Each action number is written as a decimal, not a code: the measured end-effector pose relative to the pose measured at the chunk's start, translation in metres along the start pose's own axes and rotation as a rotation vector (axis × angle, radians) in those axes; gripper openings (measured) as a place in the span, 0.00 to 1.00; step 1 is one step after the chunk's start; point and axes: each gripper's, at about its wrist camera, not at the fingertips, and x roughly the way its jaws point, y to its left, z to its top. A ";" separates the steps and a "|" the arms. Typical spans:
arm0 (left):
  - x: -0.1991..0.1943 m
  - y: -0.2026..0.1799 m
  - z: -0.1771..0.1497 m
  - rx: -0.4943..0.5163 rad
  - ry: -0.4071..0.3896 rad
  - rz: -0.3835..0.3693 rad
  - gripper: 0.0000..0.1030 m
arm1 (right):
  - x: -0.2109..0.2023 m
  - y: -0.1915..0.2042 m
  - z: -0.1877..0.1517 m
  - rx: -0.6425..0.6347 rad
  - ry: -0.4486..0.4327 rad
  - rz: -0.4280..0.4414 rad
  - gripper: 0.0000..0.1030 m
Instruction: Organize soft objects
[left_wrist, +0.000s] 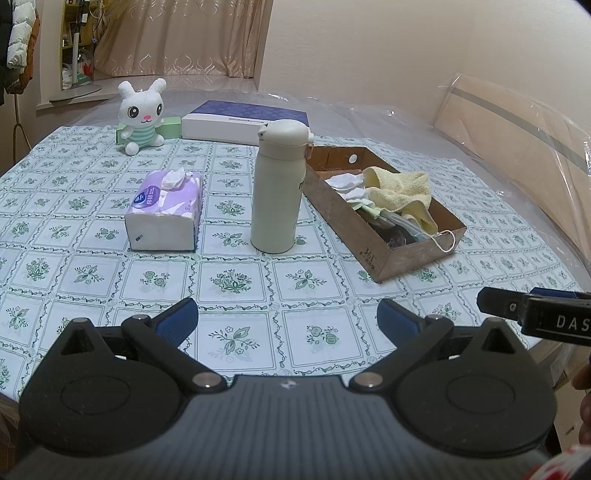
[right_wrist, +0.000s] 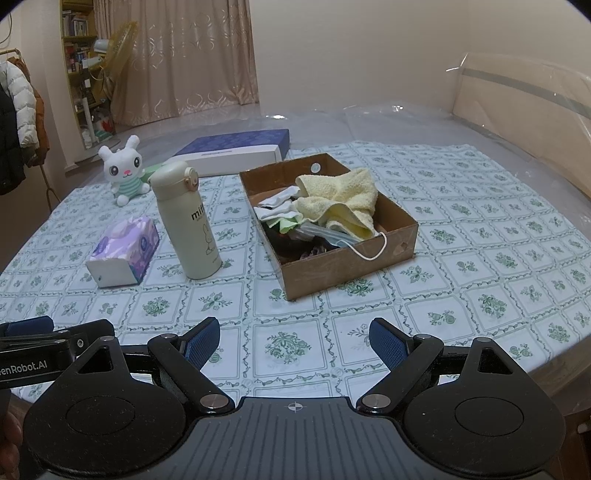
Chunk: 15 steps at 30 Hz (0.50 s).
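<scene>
Bare tablecloth is lying open between my jaws and the cardboard box, so nothing is blocking me there. Just left of the box, the cream bottle is standing upright, with the tissue pack lying farther left.

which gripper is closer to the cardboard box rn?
Right. The right gripper faces the cardboard box almost head-on across bare tablecloth; from the left gripper the box sits off to its right, beyond the bottle. Both open, neither touching it.
</scene>
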 end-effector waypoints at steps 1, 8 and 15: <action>0.000 0.000 0.000 0.000 0.000 0.000 0.99 | 0.000 0.000 0.000 0.000 0.000 0.000 0.85; 0.001 -0.001 -0.001 0.000 0.002 0.000 0.99 | 0.001 -0.001 0.000 0.002 0.000 0.000 0.85; 0.002 -0.001 -0.001 -0.001 0.004 0.000 0.99 | 0.001 -0.001 0.000 0.001 0.001 0.000 0.85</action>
